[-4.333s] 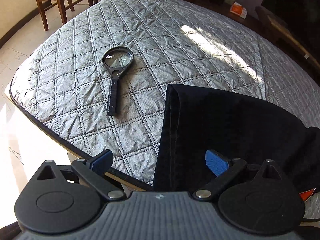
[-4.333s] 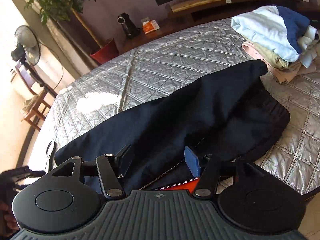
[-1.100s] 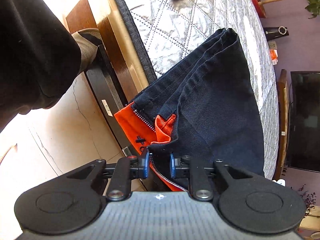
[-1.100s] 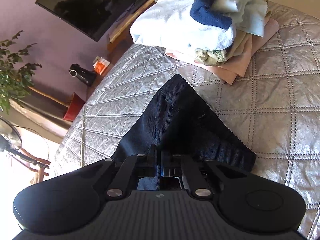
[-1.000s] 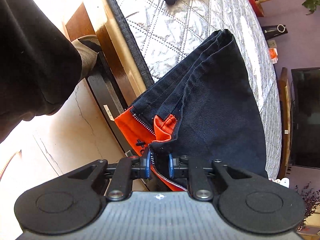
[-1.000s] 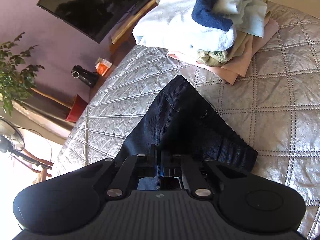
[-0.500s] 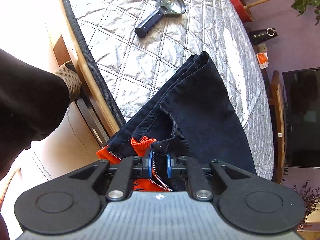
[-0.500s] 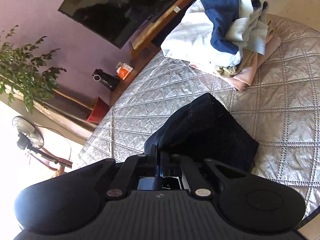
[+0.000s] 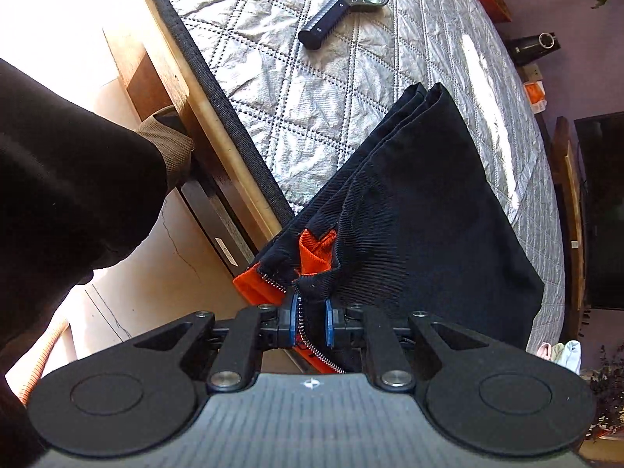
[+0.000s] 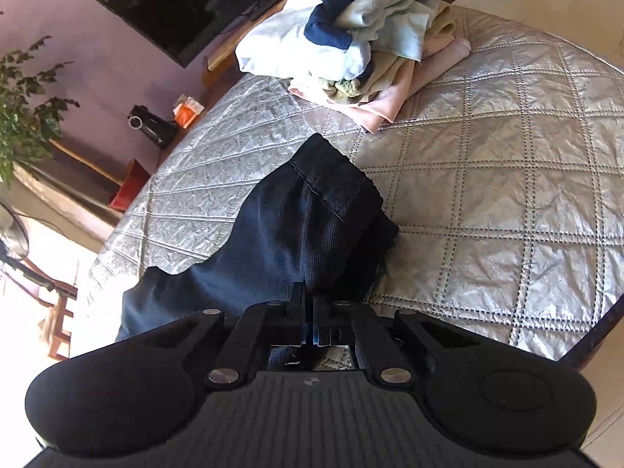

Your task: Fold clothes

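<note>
Left gripper point(image 9: 309, 321) jaws nearly closed, pinching dark jacket point(image 9: 421, 218) zipper edge; right gripper point(image 10: 309, 321) jaws clamping jacket fabric ahead.

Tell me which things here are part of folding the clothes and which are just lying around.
Part of the job:
dark jacket, held by left gripper and right gripper
pile of clothes
quilted bed cover

Just lying about:
magnifying glass
television
plant

jacket point(image 9: 429, 210): 1 | magnifying glass point(image 9: 347, 0): 1 | clothes pile point(image 10: 358, 35): 1
</note>
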The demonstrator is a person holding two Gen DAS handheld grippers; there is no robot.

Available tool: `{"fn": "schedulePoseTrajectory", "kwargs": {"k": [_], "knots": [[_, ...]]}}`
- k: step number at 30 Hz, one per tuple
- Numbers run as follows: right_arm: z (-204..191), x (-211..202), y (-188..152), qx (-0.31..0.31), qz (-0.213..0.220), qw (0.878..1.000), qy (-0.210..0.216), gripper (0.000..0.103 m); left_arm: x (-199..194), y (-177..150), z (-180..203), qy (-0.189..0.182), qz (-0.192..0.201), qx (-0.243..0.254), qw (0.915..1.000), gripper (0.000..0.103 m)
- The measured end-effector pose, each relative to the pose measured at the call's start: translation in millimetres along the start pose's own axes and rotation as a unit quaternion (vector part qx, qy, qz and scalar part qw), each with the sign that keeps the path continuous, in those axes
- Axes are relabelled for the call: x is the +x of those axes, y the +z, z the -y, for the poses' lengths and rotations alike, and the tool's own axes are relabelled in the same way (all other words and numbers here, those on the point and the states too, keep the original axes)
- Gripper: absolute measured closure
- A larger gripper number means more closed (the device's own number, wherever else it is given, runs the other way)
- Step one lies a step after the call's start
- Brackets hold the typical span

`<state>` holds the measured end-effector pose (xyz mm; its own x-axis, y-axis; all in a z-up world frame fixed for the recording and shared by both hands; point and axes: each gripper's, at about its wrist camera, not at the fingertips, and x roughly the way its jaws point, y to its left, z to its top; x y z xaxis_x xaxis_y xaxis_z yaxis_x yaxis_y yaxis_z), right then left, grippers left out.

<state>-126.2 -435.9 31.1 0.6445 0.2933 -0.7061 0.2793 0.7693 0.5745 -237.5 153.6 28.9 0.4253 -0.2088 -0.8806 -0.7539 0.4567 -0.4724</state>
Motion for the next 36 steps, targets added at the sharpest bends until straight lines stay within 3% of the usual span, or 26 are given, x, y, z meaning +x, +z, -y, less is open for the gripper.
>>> {"fn": "schedulePoseTrajectory", "kwargs": {"k": [3, 9, 13, 16, 21, 24, 27, 30, 33, 35, 36], "knots": [[8, 5, 2, 0.008, -0.022, 1.000, -0.013, 0.083, -2, -3, 2, 0.014, 0.008, 0.023, 0.9996, 0.091], [13, -32, 0, -0.015, 0.030, 0.998, -0.044, 0.083, -18, -8, 11, 0.038, 0.027, 0.070, 0.9965, 0.089], [24, -41, 13, 0.014, 0.061, 0.998, -0.031, 0.083, -32, -15, 27, 0.053, 0.056, 0.109, 0.9910, 0.088], [14, -35, 24, -0.009, 0.072, 0.997, -0.029, 0.083, -38, -20, 40, 0.056, 0.066, 0.137, 0.9868, 0.087], [-1, -3, 32, -0.046, 0.042, 0.998, -0.032, 0.083, -22, -42, 47, 0.062, 0.017, 0.167, 0.9839, 0.086], [-1, 19, 36, -0.067, 0.035, 0.994, -0.077, 0.096, -7, -66, 45, 0.064, -0.016, 0.180, 0.9814, 0.088], [-7, 22, 44, -0.078, 0.058, 0.990, -0.102, 0.090, 0, -81, 47, 0.054, -0.040, 0.195, 0.9786, 0.088], [-25, 8, 46, -0.109, 0.089, 0.986, -0.091, 0.089, -1, -80, 57, 0.028, -0.044, 0.210, 0.9762, 0.086], [-62, 0, 38, -0.191, 0.103, 0.974, -0.071, 0.086, -3, -71, 78, 0.014, -0.022, 0.242, 0.9699, 0.082], [-89, 10, 29, -0.233, 0.065, 0.970, -0.030, 0.078, 2, -58, 90, 0.014, -0.011, 0.244, 0.9697, 0.080], [-102, 21, 22, -0.257, 0.035, 0.966, -0.016, 0.068, 5, -51, 96, 0.014, -0.006, 0.245, 0.9695, 0.080]]}}
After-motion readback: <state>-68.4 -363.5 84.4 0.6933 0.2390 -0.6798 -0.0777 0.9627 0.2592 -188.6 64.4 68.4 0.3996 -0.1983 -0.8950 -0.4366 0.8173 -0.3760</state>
